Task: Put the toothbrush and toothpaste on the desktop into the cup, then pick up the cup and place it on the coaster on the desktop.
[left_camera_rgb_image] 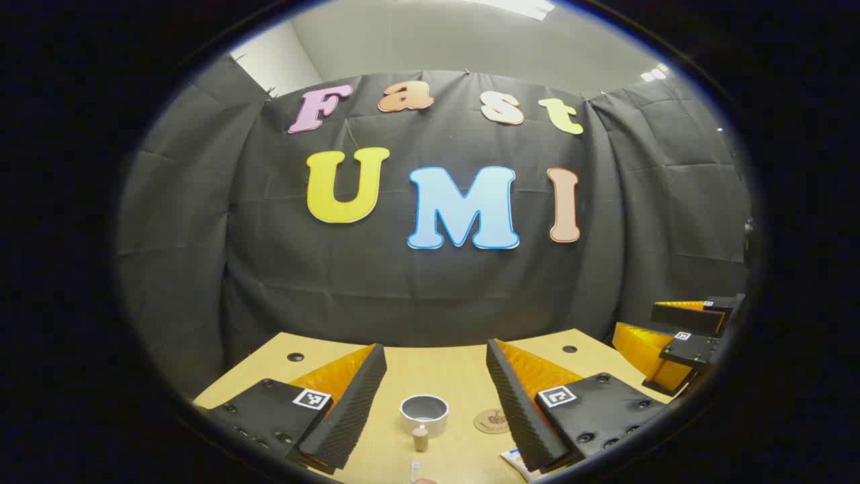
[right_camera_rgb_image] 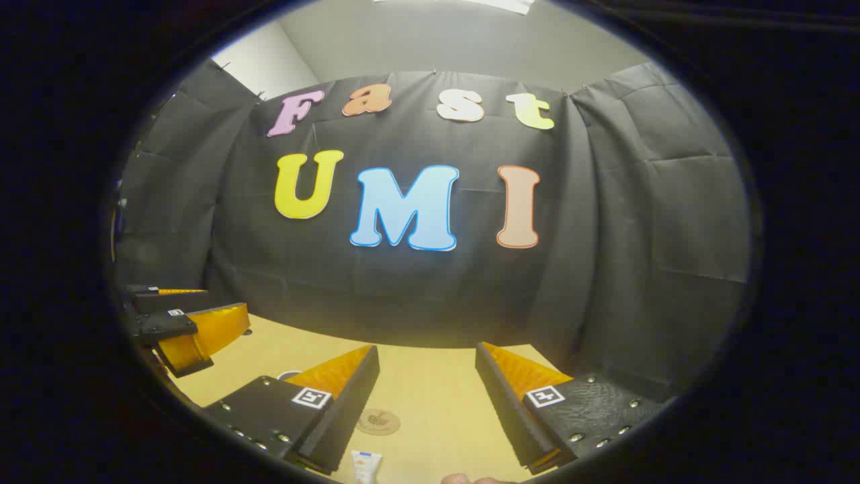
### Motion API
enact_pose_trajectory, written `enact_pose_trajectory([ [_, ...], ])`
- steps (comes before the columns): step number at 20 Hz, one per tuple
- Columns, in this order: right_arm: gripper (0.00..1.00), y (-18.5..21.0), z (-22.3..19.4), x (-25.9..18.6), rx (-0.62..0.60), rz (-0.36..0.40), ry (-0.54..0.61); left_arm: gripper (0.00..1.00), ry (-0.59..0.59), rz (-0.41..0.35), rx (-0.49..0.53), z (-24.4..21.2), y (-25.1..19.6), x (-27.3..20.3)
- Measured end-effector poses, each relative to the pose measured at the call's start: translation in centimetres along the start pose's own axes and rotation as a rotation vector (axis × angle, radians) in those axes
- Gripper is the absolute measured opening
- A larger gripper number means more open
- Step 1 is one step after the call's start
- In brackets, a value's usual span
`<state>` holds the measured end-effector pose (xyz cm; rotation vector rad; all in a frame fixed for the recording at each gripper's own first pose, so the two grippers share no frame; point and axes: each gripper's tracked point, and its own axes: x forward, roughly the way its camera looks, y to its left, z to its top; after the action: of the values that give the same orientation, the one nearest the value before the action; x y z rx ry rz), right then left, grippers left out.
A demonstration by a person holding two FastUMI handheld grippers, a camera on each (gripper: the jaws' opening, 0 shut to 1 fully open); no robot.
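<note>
In the left gripper view, a pale cup [left_camera_rgb_image: 424, 411] stands upright on the wooden desktop [left_camera_rgb_image: 430, 370], seen between my fingers. Just in front of it is a small brown-and-white piece [left_camera_rgb_image: 420, 438] and a white bit [left_camera_rgb_image: 415, 470], apparently the toothbrush seen end-on. The round brown coaster [left_camera_rgb_image: 492, 421] lies right of the cup. The toothpaste [left_camera_rgb_image: 516, 460] pokes out beside my right finger. My left gripper [left_camera_rgb_image: 437, 349] is open and holds nothing. In the right gripper view, the right gripper [right_camera_rgb_image: 426, 349] is open and holds nothing, above the coaster [right_camera_rgb_image: 378, 421] and the toothpaste [right_camera_rgb_image: 366, 466].
The other gripper hovers at the desk's right side in the left gripper view [left_camera_rgb_image: 678, 336], and at the left side in the right gripper view [right_camera_rgb_image: 181, 329]. Small dark holes [left_camera_rgb_image: 295, 357] mark the desktop near its far edge, which meets the black cloth wall.
</note>
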<state>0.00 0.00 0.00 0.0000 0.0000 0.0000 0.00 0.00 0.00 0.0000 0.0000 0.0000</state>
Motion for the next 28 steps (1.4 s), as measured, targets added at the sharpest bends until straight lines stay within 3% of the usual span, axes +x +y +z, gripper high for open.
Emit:
enact_pose_trajectory([
  [2, 0.90, 0.5, -0.5, -0.1, 0.006, 0.014, 0.023, 1.00, 0.005, -0.005, -0.004, -0.2, 0.0, -0.2],
  [11, 0.92, 1.3, -1.6, -1.4, -0.004, 0.028, 0.073, 1.00, 0.013, 0.006, -0.022, -0.6, 0.9, -1.6],
  [12, 0.92, 1.3, -1.6, -1.6, 0.004, 0.026, 0.076, 0.96, 0.023, 0.009, -0.020, -0.9, 1.1, -1.7],
  [13, 0.92, 1.3, -1.7, -1.7, 0.012, 0.026, 0.075, 1.00, 0.028, 0.012, -0.021, -0.9, 1.3, -1.9],
  [16, 0.92, 1.4, -2.0, -1.8, 0.021, 0.023, 0.094, 1.00, 0.050, 0.012, -0.043, -1.6, 1.6, -2.3],
  [20, 0.90, 2.0, -4.3, -2.0, 0.026, 0.024, 0.189, 0.96, 0.145, 0.017, -0.090, -4.3, 2.2, -2.5],
  [22, 0.90, 2.5, -5.9, -2.2, 0.028, 0.037, 0.249, 1.00, 0.208, 0.018, -0.099, -6.3, 2.6, -2.5],
  [27, 0.90, 4.2, -10.8, -2.9, 0.042, 0.090, 0.432, 0.96, 0.431, 0.029, -0.140, -12.7, 3.4, -3.1],
  [28, 0.90, 4.5, -11.5, -3.0, 0.040, 0.100, 0.465, 1.00, 0.477, 0.033, -0.148, -14.0, 3.6, -3.3],
])
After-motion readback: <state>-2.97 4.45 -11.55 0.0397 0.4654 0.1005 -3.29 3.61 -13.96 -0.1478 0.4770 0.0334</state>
